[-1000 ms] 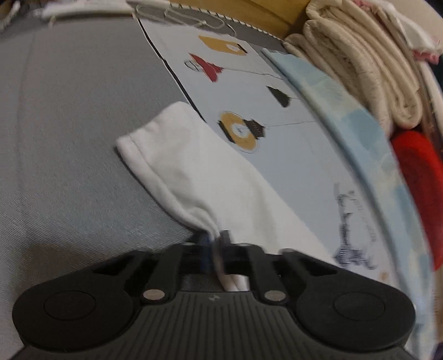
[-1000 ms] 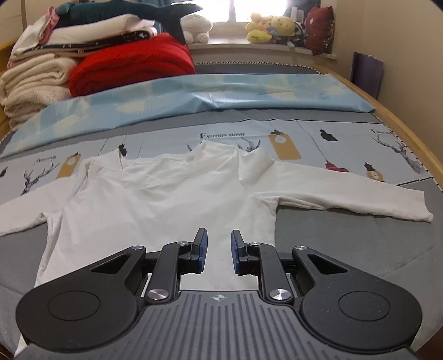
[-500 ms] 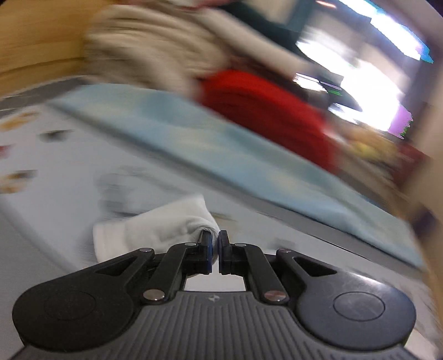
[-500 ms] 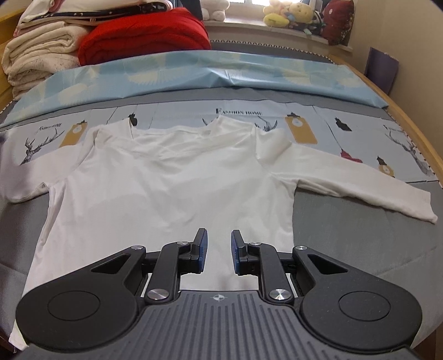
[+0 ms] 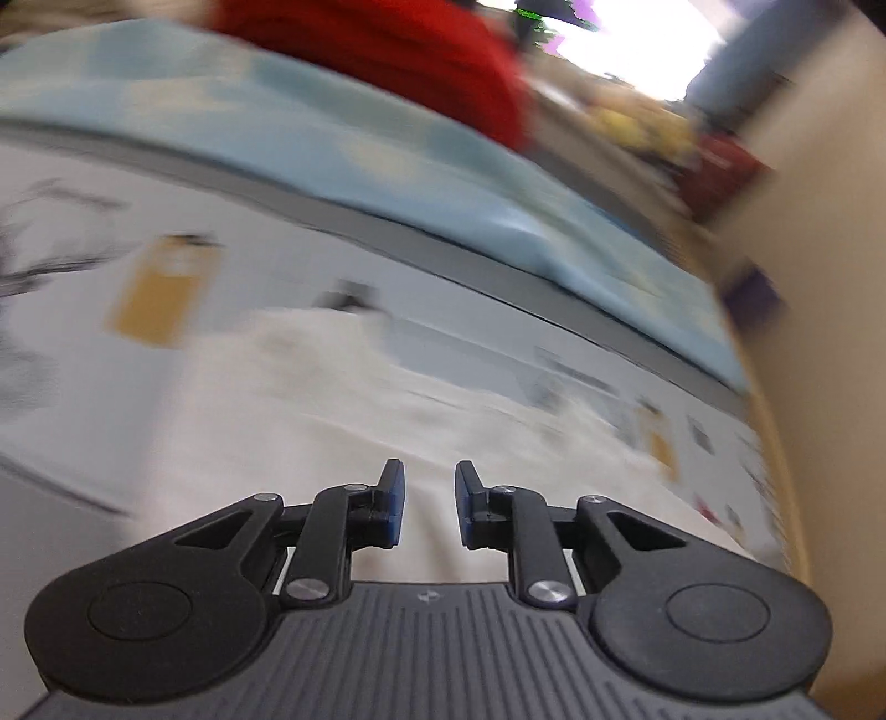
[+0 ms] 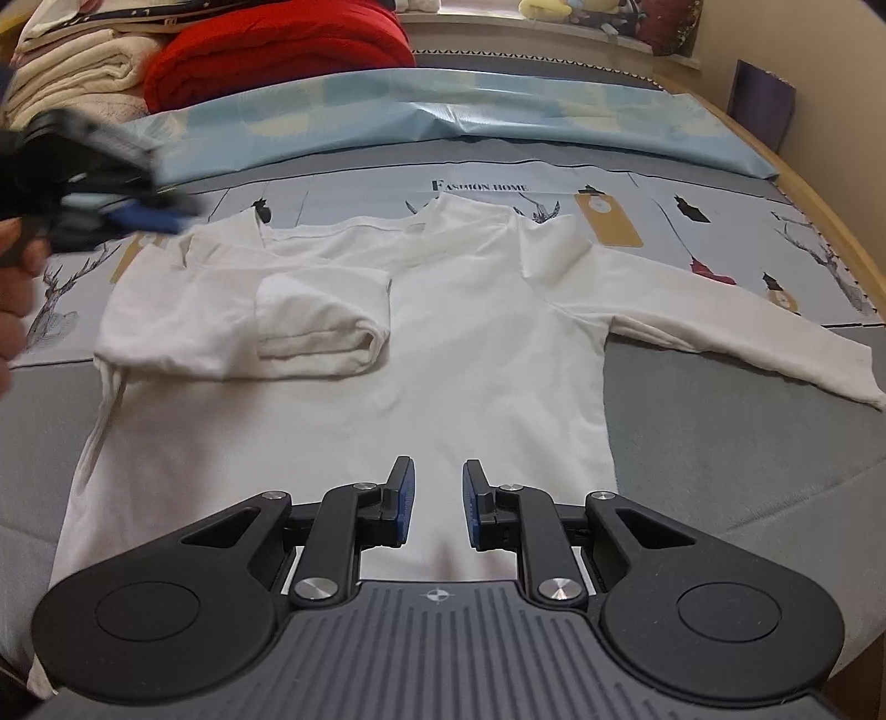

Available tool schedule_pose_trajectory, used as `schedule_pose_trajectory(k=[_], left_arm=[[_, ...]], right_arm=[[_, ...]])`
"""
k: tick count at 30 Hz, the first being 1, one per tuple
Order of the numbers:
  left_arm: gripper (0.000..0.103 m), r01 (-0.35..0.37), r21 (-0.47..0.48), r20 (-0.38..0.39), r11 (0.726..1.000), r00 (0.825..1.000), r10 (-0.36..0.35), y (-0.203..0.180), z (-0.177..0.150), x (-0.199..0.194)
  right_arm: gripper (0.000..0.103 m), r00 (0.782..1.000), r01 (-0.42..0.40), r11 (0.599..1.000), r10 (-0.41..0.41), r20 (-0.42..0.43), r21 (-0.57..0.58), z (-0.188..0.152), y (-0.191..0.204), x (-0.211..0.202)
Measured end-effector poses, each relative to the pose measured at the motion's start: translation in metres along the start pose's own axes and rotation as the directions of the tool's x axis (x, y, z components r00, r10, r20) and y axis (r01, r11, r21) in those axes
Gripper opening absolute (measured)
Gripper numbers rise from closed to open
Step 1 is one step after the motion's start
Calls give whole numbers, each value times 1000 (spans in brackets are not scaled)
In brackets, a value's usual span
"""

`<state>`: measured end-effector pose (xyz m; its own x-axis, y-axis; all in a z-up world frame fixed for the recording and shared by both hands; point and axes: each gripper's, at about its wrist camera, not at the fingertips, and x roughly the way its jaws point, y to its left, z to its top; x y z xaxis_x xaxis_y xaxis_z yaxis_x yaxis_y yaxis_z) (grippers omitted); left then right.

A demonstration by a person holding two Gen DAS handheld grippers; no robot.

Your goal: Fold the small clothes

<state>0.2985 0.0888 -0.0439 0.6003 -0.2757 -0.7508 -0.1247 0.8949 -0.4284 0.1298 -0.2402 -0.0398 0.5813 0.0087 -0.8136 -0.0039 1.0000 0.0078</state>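
Observation:
A white long-sleeved shirt (image 6: pixel 443 343) lies flat on the bed. Its left sleeve (image 6: pixel 321 315) is folded in across the chest. Its right sleeve (image 6: pixel 747 338) stretches out to the right. My right gripper (image 6: pixel 437 504) is open and empty above the shirt's bottom hem. My left gripper (image 5: pixel 429 501) is open and empty over the shirt (image 5: pixel 343 399), in a blurred view. It also shows in the right wrist view (image 6: pixel 149 216), blurred, above the shirt's left shoulder.
A printed grey sheet (image 6: pixel 637 188) covers the bed. A light blue blanket (image 6: pixel 443 105) lies behind the shirt. A red blanket (image 6: pixel 277 50) and cream blankets (image 6: pixel 72 72) are stacked at the back left. A wooden bed edge (image 6: pixel 830 221) runs on the right.
My left gripper carried the left sleeve in over the chest, let it go and opened. It now swings away. My right gripper stayed open and moved slightly nearer the shirt.

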Motion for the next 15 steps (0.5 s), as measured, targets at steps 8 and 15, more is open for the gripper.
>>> schedule_pose_trajectory(k=[8,15], left_arm=[[21,-136,-212,7,968,990,141,79,33,-26],[21,-156,-189,0,970,987,159,88,29,-37]], right_arm=[[29,993,-59,993,69,99,-101,41,40,62],[50,976,-101,940,157,151,-326,53,108,111]])
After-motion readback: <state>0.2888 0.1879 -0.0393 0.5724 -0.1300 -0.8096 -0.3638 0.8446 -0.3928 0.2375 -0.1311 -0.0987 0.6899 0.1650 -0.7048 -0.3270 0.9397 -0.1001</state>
